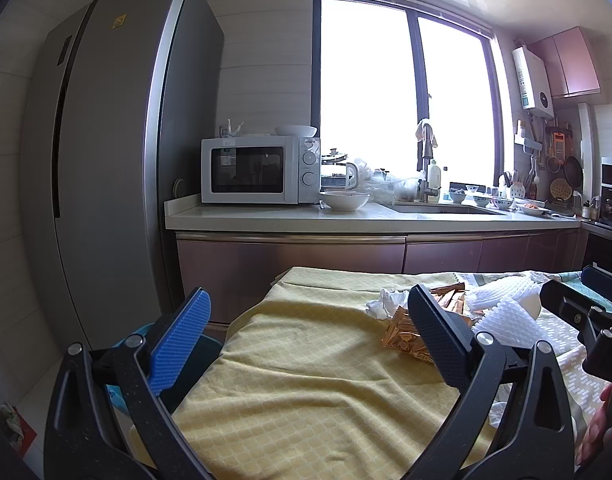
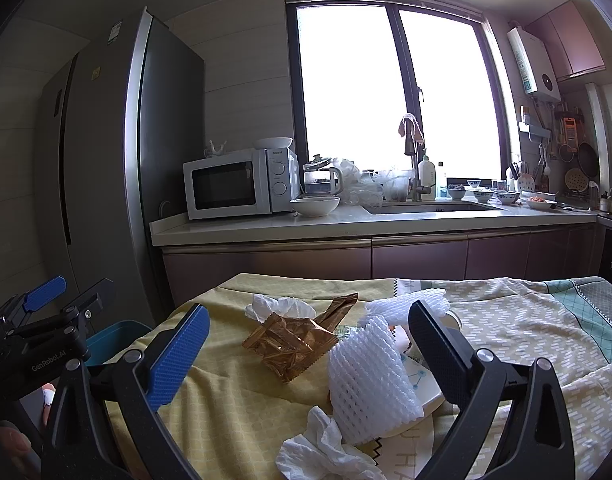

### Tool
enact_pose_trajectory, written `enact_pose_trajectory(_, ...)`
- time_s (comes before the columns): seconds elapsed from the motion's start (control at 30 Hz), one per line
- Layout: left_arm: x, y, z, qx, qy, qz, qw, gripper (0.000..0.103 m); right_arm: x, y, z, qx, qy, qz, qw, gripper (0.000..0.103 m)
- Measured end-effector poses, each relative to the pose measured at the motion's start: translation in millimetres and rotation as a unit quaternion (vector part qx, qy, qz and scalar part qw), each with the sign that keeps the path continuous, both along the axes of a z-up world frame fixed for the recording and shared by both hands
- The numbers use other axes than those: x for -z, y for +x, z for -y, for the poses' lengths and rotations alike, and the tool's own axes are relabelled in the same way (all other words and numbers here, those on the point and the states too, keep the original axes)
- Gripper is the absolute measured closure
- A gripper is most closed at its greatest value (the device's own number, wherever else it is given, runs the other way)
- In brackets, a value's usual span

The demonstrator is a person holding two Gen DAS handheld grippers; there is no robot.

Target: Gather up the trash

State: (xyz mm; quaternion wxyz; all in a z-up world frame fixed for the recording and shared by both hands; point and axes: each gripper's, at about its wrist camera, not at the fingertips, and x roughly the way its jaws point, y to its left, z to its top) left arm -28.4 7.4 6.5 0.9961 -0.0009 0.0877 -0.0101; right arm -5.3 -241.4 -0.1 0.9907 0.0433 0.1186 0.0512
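Note:
Trash lies on a yellow cloth-covered table (image 2: 234,408). A gold foil wrapper (image 2: 294,344) sits in the middle, with a crumpled white tissue (image 2: 278,306) behind it. A white foam fruit net (image 2: 365,384) lies between my right gripper's fingers, with a second foam net (image 2: 405,302) behind and another tissue (image 2: 325,452) in front. My right gripper (image 2: 309,340) is open and empty above this pile. My left gripper (image 1: 306,320) is open and empty over bare cloth, left of the gold wrapper (image 1: 405,332) and tissue (image 1: 385,302). The left gripper also shows in the right wrist view (image 2: 66,292).
A blue bin (image 2: 114,338) stands on the floor left of the table; it also shows in the left wrist view (image 1: 202,350). A tall grey fridge (image 1: 118,160) stands at left. Behind the table runs a counter (image 1: 365,220) with a microwave (image 1: 258,170), bowls and a sink.

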Motion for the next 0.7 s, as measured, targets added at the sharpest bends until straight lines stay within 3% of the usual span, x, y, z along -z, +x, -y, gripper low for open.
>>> enact_pose_trajectory(0.7,0.9,-1.5,0.0,0.001,0.001,-0.002,1.0,0.006,0.3,1.5,2.2,-0.003,0.003,-0.003,1.0,0.007)
